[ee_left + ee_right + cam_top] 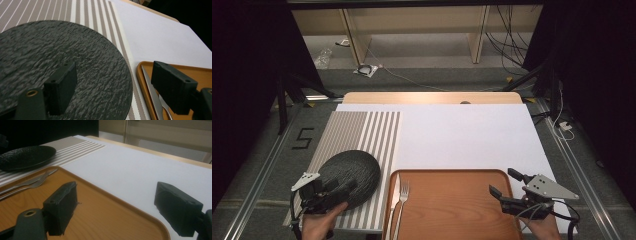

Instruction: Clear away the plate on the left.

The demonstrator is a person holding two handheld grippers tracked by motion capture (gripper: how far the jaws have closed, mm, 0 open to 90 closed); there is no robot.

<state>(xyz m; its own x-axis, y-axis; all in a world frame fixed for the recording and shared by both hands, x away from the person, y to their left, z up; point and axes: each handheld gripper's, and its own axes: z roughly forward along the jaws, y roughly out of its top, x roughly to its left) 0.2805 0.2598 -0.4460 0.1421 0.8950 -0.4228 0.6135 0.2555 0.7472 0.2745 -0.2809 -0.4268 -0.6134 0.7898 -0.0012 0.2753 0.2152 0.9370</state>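
Left tongs over plate — contact unclear.

One sign can be read: a black figure "5" is marked on the grey floor to the left of the table, as seen in the high view. No writing, label or brand can be read on the plate, the mat, the tray or the cutlery.
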